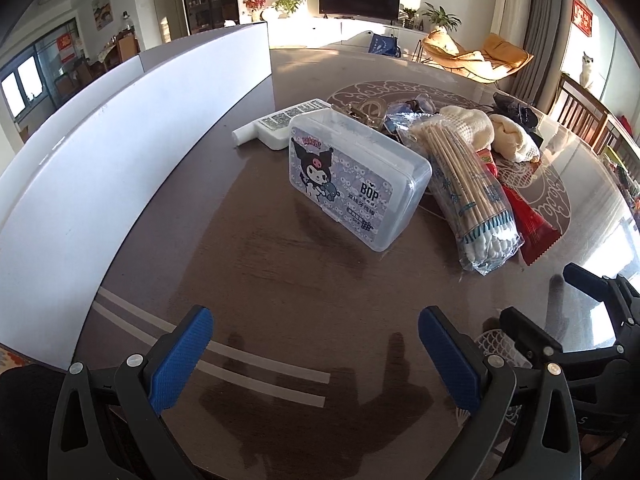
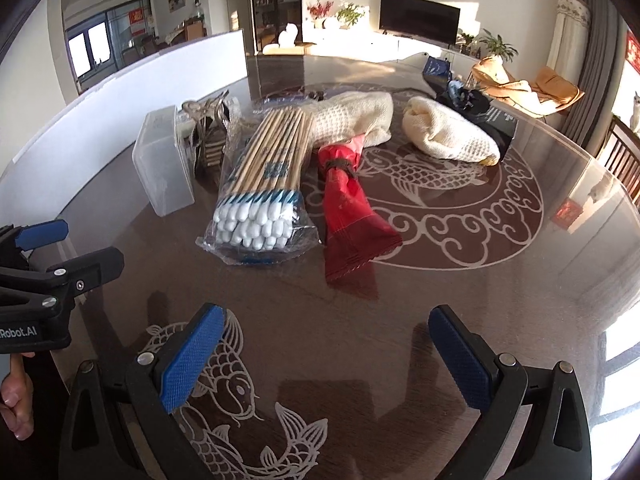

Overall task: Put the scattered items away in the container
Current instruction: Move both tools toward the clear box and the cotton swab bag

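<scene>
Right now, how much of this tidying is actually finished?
Nothing looks done yet. The white container stands to the left, its inside hidden. Nothing is in hand: the left gripper and right gripper are both open and empty. Left on the table: the plastic floss box, the cotton swab pack, the red packet, two cream cloths and smaller clutter behind.

White container cut off left; metal clutter behind box unidentifiable.
</scene>
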A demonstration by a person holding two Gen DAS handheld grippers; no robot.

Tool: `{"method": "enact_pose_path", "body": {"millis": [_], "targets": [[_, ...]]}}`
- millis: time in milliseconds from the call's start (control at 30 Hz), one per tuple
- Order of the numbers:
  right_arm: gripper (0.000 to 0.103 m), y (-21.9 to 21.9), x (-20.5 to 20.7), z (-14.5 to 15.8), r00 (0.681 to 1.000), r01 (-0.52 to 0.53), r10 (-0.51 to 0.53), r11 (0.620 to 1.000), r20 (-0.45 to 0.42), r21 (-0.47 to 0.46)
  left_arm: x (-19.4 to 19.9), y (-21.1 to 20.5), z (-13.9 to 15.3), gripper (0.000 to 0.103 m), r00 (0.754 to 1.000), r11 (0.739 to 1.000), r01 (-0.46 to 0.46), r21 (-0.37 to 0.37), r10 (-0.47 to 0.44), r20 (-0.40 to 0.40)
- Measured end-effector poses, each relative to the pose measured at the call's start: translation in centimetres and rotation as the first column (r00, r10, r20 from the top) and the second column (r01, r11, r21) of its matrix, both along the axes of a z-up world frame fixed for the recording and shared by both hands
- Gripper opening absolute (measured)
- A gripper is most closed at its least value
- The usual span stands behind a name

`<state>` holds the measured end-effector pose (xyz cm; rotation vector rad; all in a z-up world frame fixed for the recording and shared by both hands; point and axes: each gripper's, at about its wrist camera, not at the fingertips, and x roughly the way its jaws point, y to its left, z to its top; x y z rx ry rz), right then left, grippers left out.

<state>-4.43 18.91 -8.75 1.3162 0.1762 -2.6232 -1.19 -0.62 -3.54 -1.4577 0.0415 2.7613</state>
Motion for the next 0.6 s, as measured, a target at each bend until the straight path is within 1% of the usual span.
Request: {"method": "enact_pose_path", "body": {"millis": [67, 133, 233, 367, 500, 600], "targets": [[0.103, -0.1, 0.0, -0.1, 1.0, -0.004, 0.004, 1.0, -0.002, -0.003, 0.0, 0.3, -0.1, 0.103, 1.0, 1.0, 0.001, -0.024, -0.001, -0.004], [0.103, -0.2, 0.0, -0.2, 1.0, -0.005, 0.005, 1.0, 0.0, -0.003, 0.0, 0.5, 0.0, 0.103, 1.0, 1.0, 0.005, -0.027, -0.005, -0.002], [0.103, -0.4, -0.2, -0.2, 1.0, -0.022, 0.022, 1.0, 0.003, -0.004, 0.2, 0.5, 0.3, 0.103, 1.0, 1.0, 0.01, -0.012, -0.01, 0.0], [0.103, -1.5, -0.9, -0.3, 0.995, -0.097, 0.097, 0.995, 0.005, -0.001, 0.1, 0.3, 0.4, 0.103, 1.0, 1.0, 0.005, 0.012, -0.005, 0.009], [0.103, -2.6, -2.7, -0.3, 0.991, -0.131, 0.131, 0.991, 0.023, 0.005, -0.1, -0.1, 0.3, 0.103, 1.0, 0.999, -0.008, 0.043, 0.007, 0.019], [0.103, -3.2, -4.4, -0.3, 0.989, -0.149, 0.149, 0.989, 0.024, 0.005, -0.3, -0.8, 0.4, 0.103, 0.999, 0.996, -0.031, 0.083, 0.03, 0.019]]}}
